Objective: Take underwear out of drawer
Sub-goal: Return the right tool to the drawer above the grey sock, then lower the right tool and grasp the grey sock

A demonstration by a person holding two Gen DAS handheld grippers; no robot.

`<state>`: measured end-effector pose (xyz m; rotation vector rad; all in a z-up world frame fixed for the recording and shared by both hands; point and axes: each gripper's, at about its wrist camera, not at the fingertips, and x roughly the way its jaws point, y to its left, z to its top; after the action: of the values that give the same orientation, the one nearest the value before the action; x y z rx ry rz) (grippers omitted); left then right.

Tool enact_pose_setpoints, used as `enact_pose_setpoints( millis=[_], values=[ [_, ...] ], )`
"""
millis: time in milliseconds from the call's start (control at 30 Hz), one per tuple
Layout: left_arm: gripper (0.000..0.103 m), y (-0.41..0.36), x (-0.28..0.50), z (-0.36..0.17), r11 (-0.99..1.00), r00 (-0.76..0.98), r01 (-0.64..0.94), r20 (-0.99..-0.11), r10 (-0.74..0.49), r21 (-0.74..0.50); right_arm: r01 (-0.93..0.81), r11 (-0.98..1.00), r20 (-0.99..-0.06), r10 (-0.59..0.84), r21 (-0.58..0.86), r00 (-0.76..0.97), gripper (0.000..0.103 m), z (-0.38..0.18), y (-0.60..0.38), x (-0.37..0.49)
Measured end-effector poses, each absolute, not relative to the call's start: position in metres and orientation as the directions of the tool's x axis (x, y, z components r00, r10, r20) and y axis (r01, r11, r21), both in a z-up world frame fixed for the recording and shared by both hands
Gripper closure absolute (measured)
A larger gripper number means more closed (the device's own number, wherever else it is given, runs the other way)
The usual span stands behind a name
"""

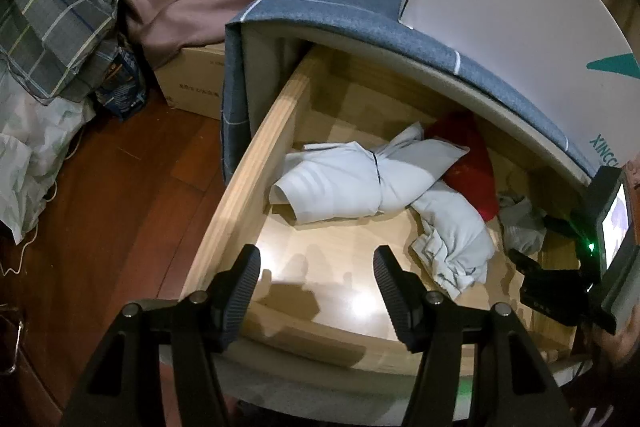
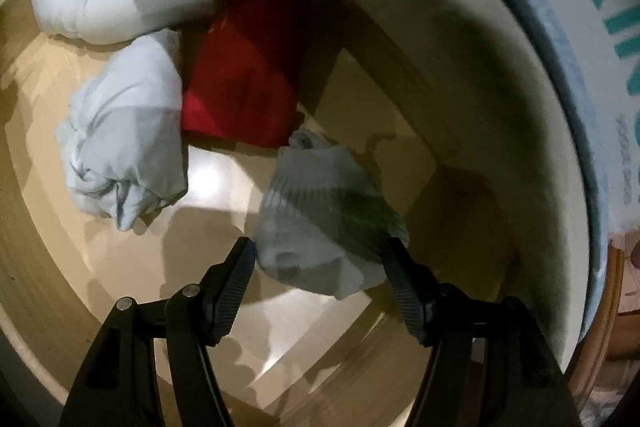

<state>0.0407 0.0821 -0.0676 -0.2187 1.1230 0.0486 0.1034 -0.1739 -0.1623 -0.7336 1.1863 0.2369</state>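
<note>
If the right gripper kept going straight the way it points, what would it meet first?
Most likely the grey bundled garment, which already lies between the right gripper's fingertips in the right wrist view, on the drawer floor. Whether the pads touch it yet is unclear.

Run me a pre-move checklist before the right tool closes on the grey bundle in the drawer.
1. Wooden drawer pulled open: ok.
2. Crumpled grey ribbed cloth bundle sits between the right tool's fingers: ok.
3. Both pads pressing on the bundle: cannot tell; they reach its edges, no squeeze shows.
4. Folded red garment outside the jaws: ok.
5. Pale blue twisted garment outside the jaws: ok.
6. Left tool open, empty, hanging over bare drawer floor away from the bundle: ok.
</note>
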Motion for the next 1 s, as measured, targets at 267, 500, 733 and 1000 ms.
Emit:
enact_pose_setpoints(
  millis=[267,500,733,1000],
  values=[
    [0.043,0.082,0.039,-0.068,0.979,0.432,-0.145,-0.899,-0.068,-0.144,-0.551,0.749,-0.918,-0.198,-0.368,0.344,0.040,-0.172,-0.171,0.114],
    [0.043,0.080,0.039,-0.069,0.979,0.432,-0.145,-0.899,-0.068,-0.144,-0.556,0.777,-0.944,-0.151,-0.296,0.292,0.040,-0.173,-0.174,0.123],
    [0.043,0.080,0.039,-0.069,0.980,0.432,-0.138,-0.899,-0.073,-0.146,-0.554,0.815,-0.981,-0.092,-0.171,0.168,0.040,-0.172,-0.182,0.115],
    [0.043,0.079,0.040,-0.069,0.981,0.433,-0.128,-0.898,-0.078,-0.147,-0.480,0.877,-0.999,0.033,0.035,-0.011,0.040,-0.169,-0.187,0.089]
  ],
)
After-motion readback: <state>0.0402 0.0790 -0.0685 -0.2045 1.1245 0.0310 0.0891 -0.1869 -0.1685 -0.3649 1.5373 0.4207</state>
